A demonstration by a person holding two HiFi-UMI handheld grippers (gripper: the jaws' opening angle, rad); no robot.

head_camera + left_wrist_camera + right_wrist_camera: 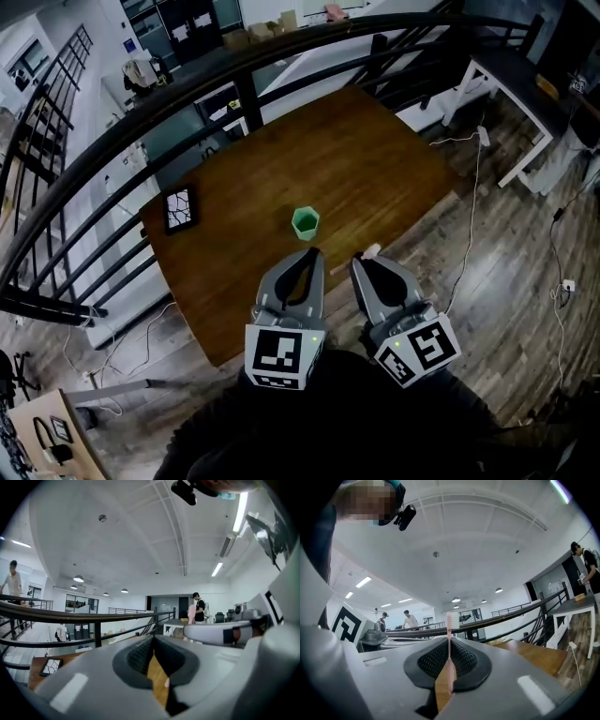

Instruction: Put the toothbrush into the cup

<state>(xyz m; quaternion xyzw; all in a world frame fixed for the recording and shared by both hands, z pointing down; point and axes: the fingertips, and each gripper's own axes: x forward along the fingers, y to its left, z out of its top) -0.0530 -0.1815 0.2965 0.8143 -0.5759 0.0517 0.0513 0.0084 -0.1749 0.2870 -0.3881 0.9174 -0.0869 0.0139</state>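
Looking down, the head view shows one green cup [305, 222] standing on one wooden table [375, 150], just ahead of the left gripper [312, 253] and the right gripper [361, 264]. Left gripper view: jaws together, nothing between. Right gripper view: jaws clamp one pink toothbrush [449, 620], bristles projecting past the tips.

Green cup [305, 222] stands alone in the middle of the bench [403, 159], open wood all round it. Nothing lies between it and the left claw [312, 255] or right claw [362, 262], packed side by side at the near edge. Black-framed panel [179, 209] lies well off left. Black railing [249, 98] hems the far and left sides.
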